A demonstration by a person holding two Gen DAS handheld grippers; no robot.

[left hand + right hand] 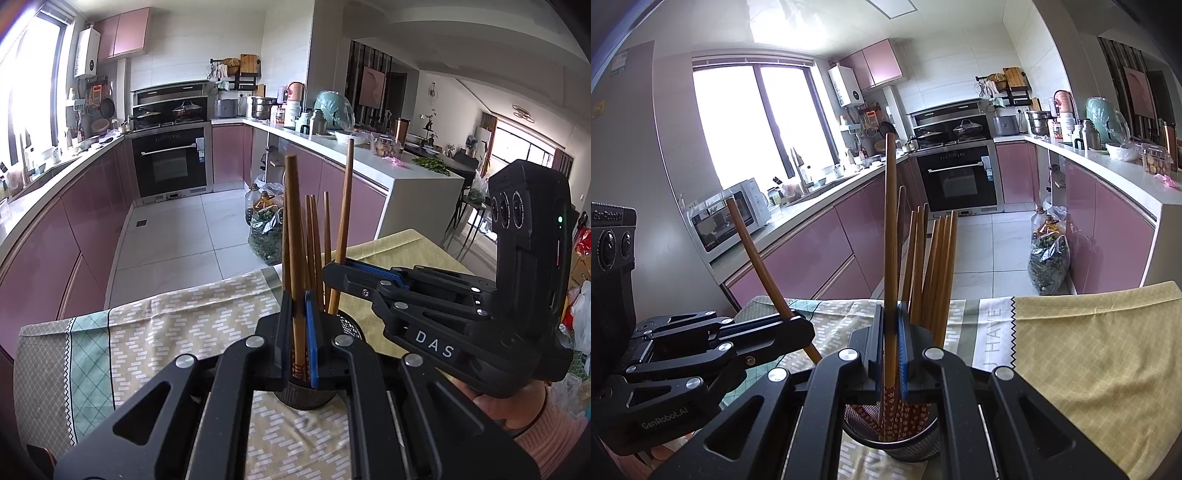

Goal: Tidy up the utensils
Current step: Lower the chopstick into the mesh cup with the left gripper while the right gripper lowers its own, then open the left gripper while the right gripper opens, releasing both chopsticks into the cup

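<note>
A dark mesh utensil cup (905, 448) stands on the cloth-covered table and holds several brown wooden chopsticks (938, 273). It also shows in the left wrist view (303, 397). My left gripper (298, 332) is shut on one chopstick (295, 236), held upright over the cup. My right gripper (892, 343) is shut on another chopstick (891, 236), upright, its patterned end in the cup. Each gripper shows in the other's view: the right gripper (338, 267) and the left gripper (801, 325), each with its chopstick.
The table carries a patterned cloth (177, 325) and a yellow cloth (1100, 362). Beyond it are the kitchen floor, pink cabinets (92, 221), an oven (171, 162), a counter (406, 173) and bags and bottles on the floor (264, 225).
</note>
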